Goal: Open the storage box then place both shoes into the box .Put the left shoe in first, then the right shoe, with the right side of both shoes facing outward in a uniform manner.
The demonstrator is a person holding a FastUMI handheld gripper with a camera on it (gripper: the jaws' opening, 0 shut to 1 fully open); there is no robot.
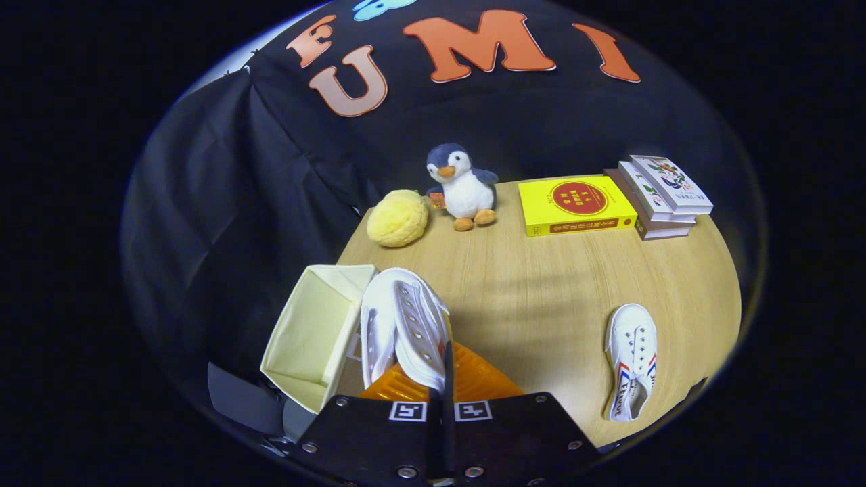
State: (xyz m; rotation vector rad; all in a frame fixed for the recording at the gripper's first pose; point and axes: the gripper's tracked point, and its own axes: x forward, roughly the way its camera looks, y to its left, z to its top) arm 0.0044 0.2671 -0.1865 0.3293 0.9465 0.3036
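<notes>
Gripper (443,379) at bottom centre clamps a white canvas shoe (404,325) — open cream storage box (308,338) just left, second shoe (631,360) lower right on the table (534,284).

Counter (541,284) looks like pale wood laminate, smooth with a soft sheen. The storage box (312,331) is cream fabric, matt, slightly slack walls. Both shoes are white canvas: the one pinched in the gripper (443,379) is the held shoe (402,325), the other shoe (630,358) has striped sides and a rubbery edge. Gripper fingers (484,375) are ribbed orange plastic on matt black plates. Penguin (463,186) is fuzzy plush, the yellow ball (398,218) nubbly. Books (575,203) have glossy paper covers.
</notes>
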